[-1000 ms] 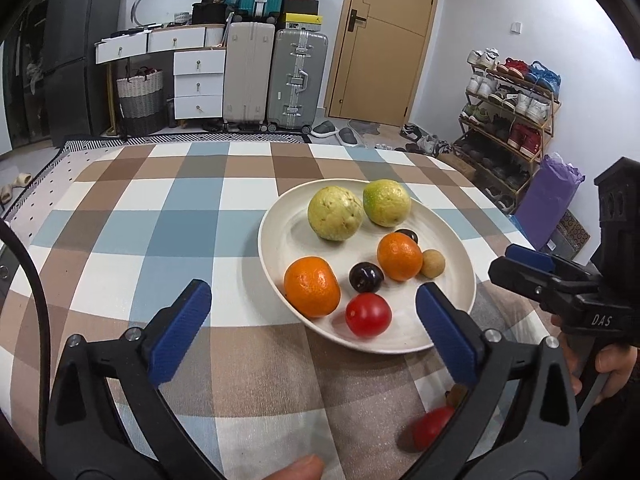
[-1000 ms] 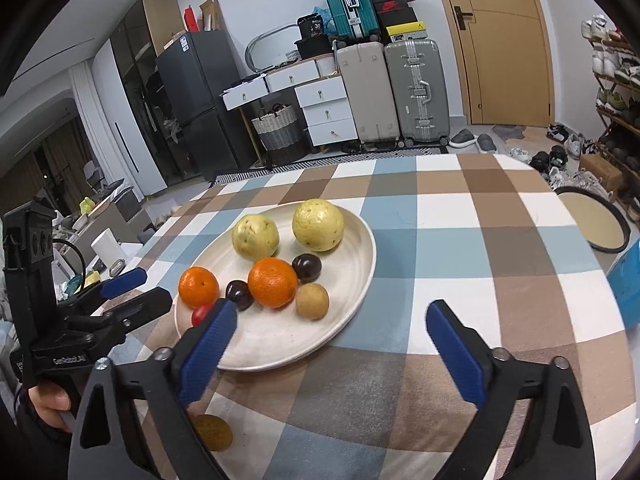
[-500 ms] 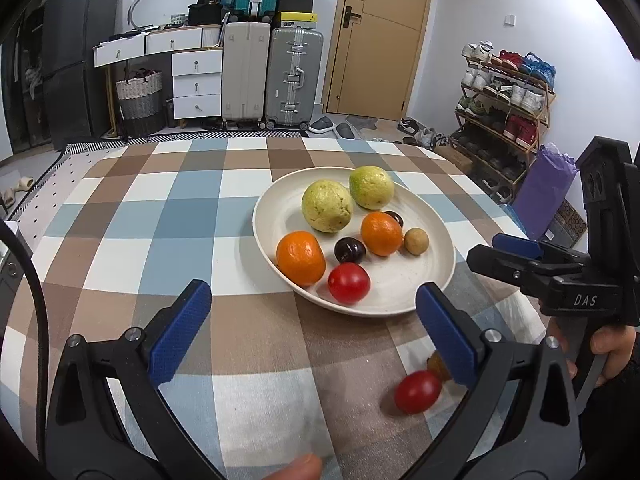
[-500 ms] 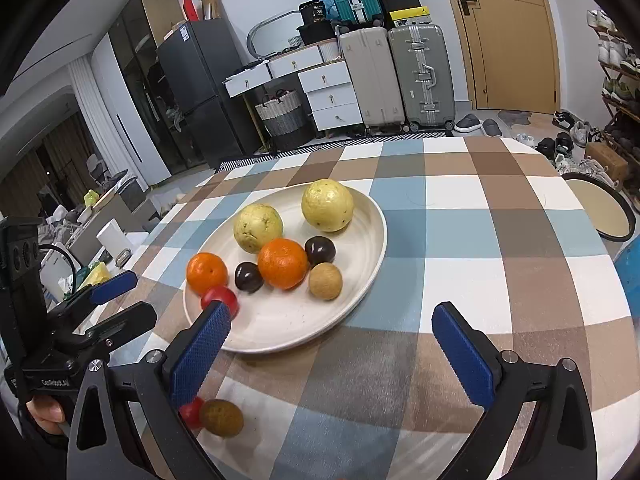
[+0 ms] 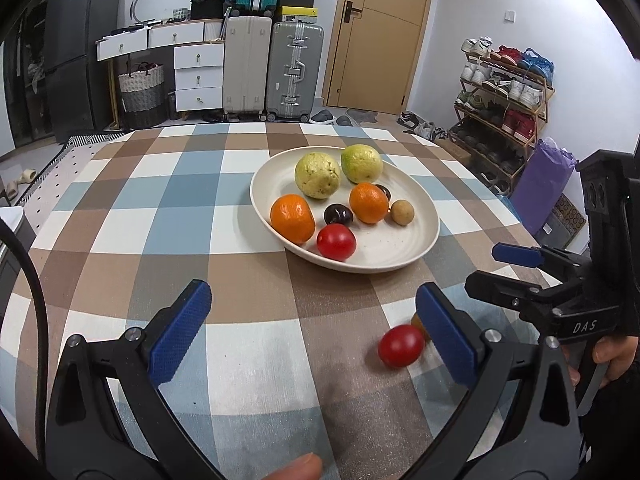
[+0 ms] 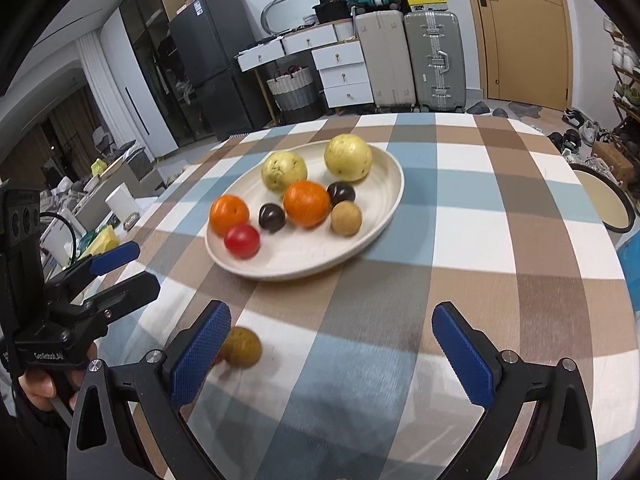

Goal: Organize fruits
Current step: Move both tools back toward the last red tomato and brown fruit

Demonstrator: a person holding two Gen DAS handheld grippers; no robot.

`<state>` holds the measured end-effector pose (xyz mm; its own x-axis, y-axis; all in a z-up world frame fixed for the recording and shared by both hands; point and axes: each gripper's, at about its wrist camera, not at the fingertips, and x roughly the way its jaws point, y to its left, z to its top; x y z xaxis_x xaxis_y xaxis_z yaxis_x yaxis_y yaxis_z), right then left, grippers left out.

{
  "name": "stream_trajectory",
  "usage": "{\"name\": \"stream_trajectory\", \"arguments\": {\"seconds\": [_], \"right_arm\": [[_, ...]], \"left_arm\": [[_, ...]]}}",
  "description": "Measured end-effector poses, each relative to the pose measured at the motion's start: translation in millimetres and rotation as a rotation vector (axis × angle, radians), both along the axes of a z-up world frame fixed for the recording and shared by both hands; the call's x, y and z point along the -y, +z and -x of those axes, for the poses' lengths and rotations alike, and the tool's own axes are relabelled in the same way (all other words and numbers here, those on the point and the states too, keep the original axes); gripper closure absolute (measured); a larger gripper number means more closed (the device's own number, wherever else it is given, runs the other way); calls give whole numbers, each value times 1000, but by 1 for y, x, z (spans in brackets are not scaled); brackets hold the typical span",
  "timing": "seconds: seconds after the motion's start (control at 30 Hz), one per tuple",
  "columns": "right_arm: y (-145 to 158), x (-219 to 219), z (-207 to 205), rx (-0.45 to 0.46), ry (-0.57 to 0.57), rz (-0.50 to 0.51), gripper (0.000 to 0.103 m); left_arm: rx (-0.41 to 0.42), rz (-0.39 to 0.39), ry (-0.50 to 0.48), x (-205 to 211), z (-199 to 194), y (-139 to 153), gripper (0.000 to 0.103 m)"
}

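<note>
A cream plate (image 5: 400, 258) (image 6: 360, 240) on the checked tablecloth holds two yellow-green guavas, two oranges, two dark plums, a brown longan and a red tomato (image 5: 336, 242). Off the plate, a second red tomato (image 5: 401, 345) lies on the cloth beside a brown longan (image 6: 241, 347), which is mostly hidden behind my left finger in the left wrist view. My left gripper (image 5: 314, 334) is open and empty, the loose tomato just inside its right finger. My right gripper (image 6: 336, 354) is open and empty, the loose longan by its left finger.
The round table's edge runs close on the right, with a shoe rack (image 5: 504, 92) and a purple bag (image 5: 540, 184) beyond. A round tray (image 6: 604, 200) sits past the table's right edge. Suitcases and drawers stand at the back wall.
Both grippers have pulled back from the plate toward the near edge of the table. The loose tomato and longan have come into fuller view between the fingers. Both stay open.
</note>
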<state>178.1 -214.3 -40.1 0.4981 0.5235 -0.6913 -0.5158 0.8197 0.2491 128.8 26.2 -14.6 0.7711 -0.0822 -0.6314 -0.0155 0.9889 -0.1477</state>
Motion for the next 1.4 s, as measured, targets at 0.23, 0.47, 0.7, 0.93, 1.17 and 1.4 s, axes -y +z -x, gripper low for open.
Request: {"name": "stream_trajectory", "arguments": {"seconds": [0.23, 0.47, 0.7, 0.93, 1.17, 1.4], "right_arm": [[-4, -5, 9, -16, 27, 32, 0], [-12, -20, 20, -19, 89, 121, 0], [-15, -34, 25, 2, 128, 191, 2], [-18, -43, 23, -5, 161, 207, 16], [-19, -48, 19, -6, 188, 187, 27], [-17, -57, 19, -3, 217, 177, 42]], "left_arm": [[-10, 3, -23, 3, 7, -5, 1], [-15, -19, -43, 6, 11, -9, 1], [-34, -14, -33, 3, 9, -11, 1], [-38, -5, -25, 0, 9, -12, 1], [-41, -3, -21, -1, 9, -13, 1], [-49, 5, -18, -2, 8, -15, 1]]}}
